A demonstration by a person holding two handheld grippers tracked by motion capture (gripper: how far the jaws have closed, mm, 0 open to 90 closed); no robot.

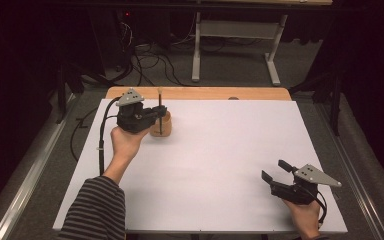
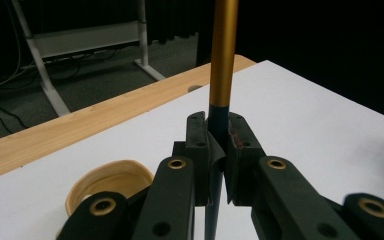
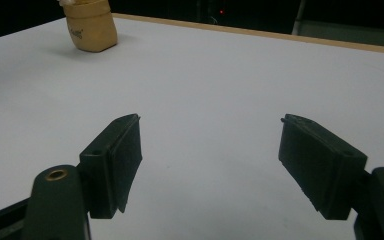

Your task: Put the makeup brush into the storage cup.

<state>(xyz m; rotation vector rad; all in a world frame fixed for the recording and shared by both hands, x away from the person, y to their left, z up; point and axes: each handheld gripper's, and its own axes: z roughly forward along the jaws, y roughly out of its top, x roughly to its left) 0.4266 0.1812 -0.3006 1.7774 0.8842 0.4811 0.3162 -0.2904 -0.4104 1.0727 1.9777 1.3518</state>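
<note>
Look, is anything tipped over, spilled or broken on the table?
Nothing stands out. The wooden cup stands upright on the white table, nothing spilled. The left gripper holds the brush upright, and the right gripper rests open.

White table (image 1: 220,165), wooden cup (image 1: 163,126) on it

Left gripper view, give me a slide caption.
Left hand-held gripper clamps an upright gold-and-blue brush handle beside a wooden cup.
</note>
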